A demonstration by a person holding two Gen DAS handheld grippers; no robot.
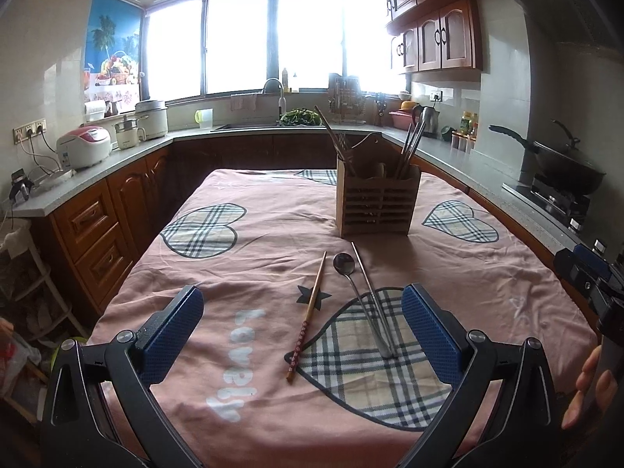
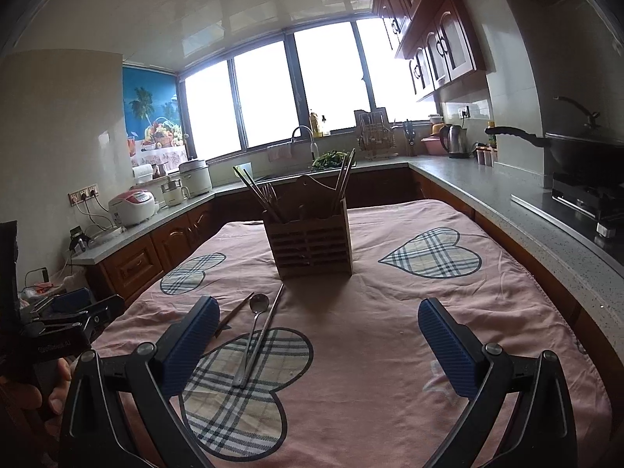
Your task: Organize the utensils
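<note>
A wooden slatted utensil holder [image 1: 377, 202] [image 2: 310, 245] stands on the pink tablecloth [image 1: 249, 257] and holds several chopsticks and a fork. In front of it lie a wooden chopstick [image 1: 308, 316] [image 2: 234, 314], a metal spoon [image 1: 360, 298] [image 2: 249, 337] and a metal chopstick [image 1: 372, 296] [image 2: 265, 335]. My left gripper [image 1: 302, 335] is open and empty, hovering just short of these three utensils. My right gripper [image 2: 318, 345] is open and empty, with the utensils beside its left finger [image 2: 193, 345].
The table sits inside a U-shaped kitchen counter [image 1: 97, 171] with rice cookers [image 1: 84, 146], a sink [image 1: 269, 123], a kettle [image 2: 454, 138] and a wok on the stove [image 1: 565, 160]. The other gripper shows at each view's edge [image 1: 592, 273] [image 2: 66, 319].
</note>
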